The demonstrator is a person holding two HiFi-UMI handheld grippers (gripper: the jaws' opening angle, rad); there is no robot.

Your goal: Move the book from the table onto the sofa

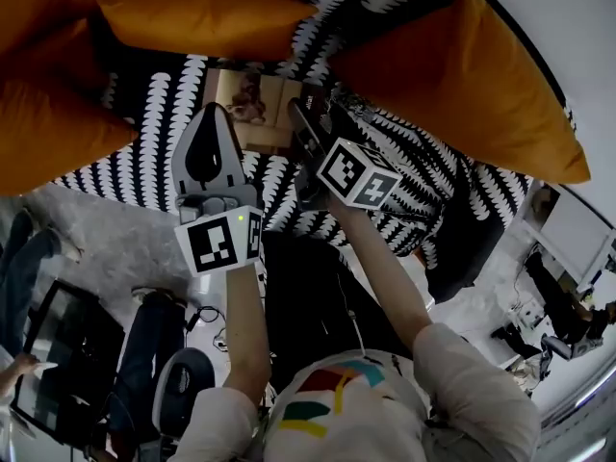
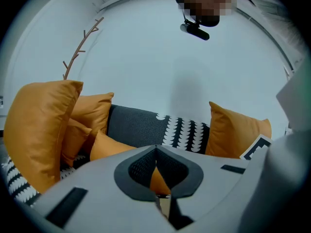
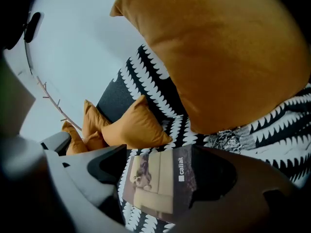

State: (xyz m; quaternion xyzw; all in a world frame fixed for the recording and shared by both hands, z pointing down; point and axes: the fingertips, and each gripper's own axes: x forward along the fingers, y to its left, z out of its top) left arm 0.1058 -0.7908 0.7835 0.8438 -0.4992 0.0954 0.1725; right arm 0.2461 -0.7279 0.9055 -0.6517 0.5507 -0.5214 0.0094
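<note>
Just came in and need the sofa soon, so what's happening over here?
A person is working with a gripper in each hand over the sofa. The book lies flat on the patterned seat among orange cushions. The right gripper is at the book's edge with its jaws wide apart, the book between them but not clamped. The left gripper hangs beside it, shut and empty.

— What is the person wearing?
— A white short-sleeved shirt (image 1: 404,407) carrying a red, yellow, green and teal print.
— And the tools?
— The left gripper (image 1: 214,114) is showing pale grey; it and the right gripper (image 1: 318,114) are each bearing a black-and-white marker cube (image 1: 358,174).
</note>
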